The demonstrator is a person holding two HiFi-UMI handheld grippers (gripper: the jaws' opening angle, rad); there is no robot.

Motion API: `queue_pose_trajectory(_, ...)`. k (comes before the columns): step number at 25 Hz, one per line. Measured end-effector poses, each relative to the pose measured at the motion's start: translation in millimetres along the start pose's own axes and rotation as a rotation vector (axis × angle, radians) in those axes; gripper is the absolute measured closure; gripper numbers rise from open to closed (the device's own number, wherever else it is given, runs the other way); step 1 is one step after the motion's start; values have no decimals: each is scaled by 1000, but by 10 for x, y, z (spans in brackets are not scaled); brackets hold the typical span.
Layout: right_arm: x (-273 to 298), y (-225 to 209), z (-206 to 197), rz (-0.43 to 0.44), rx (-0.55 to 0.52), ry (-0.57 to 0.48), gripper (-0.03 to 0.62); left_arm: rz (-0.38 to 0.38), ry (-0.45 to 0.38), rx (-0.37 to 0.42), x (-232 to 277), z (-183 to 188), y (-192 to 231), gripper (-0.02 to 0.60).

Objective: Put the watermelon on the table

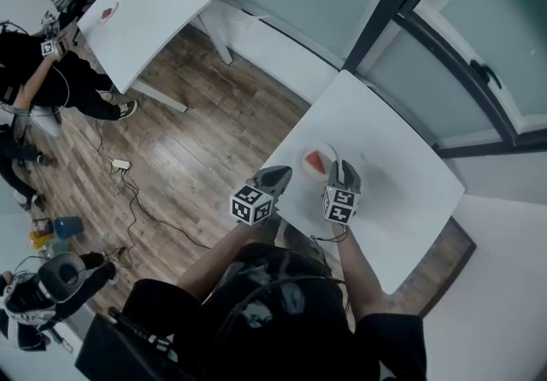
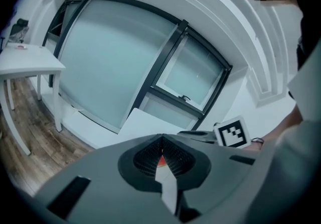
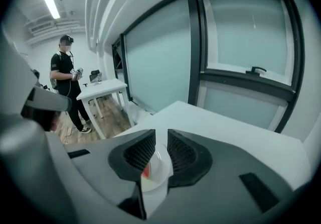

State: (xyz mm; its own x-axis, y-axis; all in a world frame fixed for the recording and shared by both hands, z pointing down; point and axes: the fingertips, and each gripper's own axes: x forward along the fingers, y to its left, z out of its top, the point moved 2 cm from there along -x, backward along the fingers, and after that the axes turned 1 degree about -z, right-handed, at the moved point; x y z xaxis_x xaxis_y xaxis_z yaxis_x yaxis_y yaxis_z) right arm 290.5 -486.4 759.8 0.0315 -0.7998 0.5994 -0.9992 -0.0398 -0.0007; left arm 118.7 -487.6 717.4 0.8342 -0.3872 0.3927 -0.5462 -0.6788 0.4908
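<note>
Two grippers at the watermelon plate

Head view: watermelon [image 1: 318, 162] sits on a plate [image 1: 305, 169] near the table's [image 1: 393, 157] near-left corner, between left gripper [image 1: 282, 172] and right gripper [image 1: 340, 166]. Left gripper view: jaw tips meet, gripping nothing. Right gripper view: jaws narrowly apart, empty.

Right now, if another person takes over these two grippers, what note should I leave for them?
Left gripper: jaws shut, empty, just left of the plate.
Right gripper: jaws apart, nothing clamped; the plate shows in the gap.
Watermelon slice: lies on the plate, on the white table.
Done: nothing; the slice is not yet gripped.
Left: grip the slice, lift it off the plate and set it on the table.
</note>
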Motion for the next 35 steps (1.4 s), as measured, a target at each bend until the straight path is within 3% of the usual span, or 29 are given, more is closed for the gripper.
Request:
queue_pose_trajectory(5,-723,1,277,1,31,-131,566,40,-41,169,-99,221,-316,584)
queue_pose_trajectory(9,-1211,-107,357,4,82,-207,582,93,-133,223,-206,411,-622,586)
queue_pose_trajectory(13,-1473,-170,331,12,128,-243,582,91,-169,241,-295,441,-834,586)
queue_pose_trajectory(21,-1724,-319,382,38,130,-290,582,84,-106,241,-419,231,-1011,586)
queue_pose_trajectory(35,-1743,-286,296,102,149,-258,582,114,-118,241,-471,207,-1061,586)
